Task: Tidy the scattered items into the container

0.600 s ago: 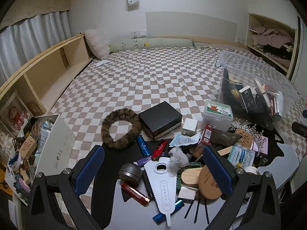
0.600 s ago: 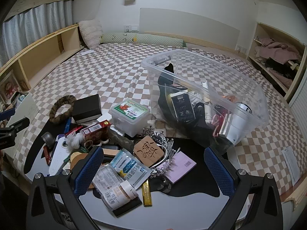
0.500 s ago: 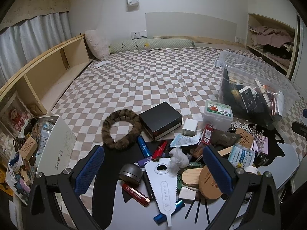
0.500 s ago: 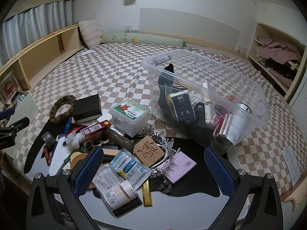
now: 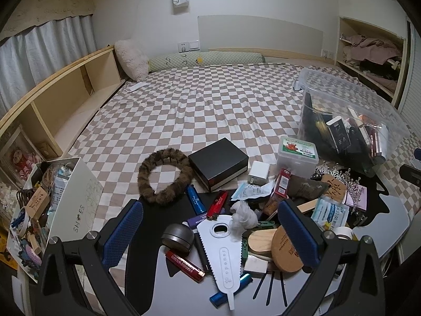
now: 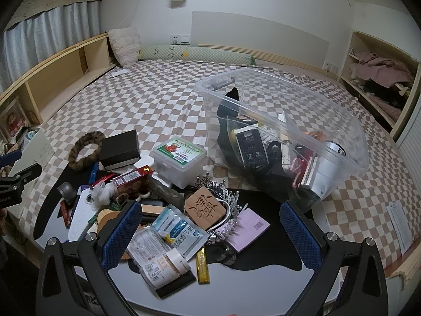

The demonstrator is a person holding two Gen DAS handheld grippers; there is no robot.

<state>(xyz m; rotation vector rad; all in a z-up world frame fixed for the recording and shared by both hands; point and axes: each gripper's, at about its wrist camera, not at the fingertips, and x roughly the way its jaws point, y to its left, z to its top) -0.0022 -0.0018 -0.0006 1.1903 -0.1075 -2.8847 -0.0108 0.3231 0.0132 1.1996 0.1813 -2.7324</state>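
A clear plastic bin [image 6: 329, 131] [image 5: 368, 105] sits on the checked bed, holding several items. Scattered items lie on a black and grey board [image 5: 147, 258] at the bed's foot: a white serrated tool [image 5: 223, 252], a grey round puck [image 5: 176, 237], red lighters [image 5: 184, 263], a black box [image 5: 218, 163], a furry brown ring [image 5: 163, 176], a small lidded tub [image 6: 179, 155], a carved wooden tile [image 6: 205, 208], a pink pad [image 6: 248, 226], sachets [image 6: 181, 231]. My left gripper [image 5: 210, 231] hangs open above the tool. My right gripper [image 6: 210, 233] hangs open above the sachets and tile. Neither holds anything.
A white shoe box [image 5: 65, 200] full of small things stands off the bed's left corner. Wooden shelving [image 5: 60, 100] runs along the left; an open closet [image 6: 381, 79] is at the right. A paper sheet [image 6: 400, 223] lies on the bed's right side.
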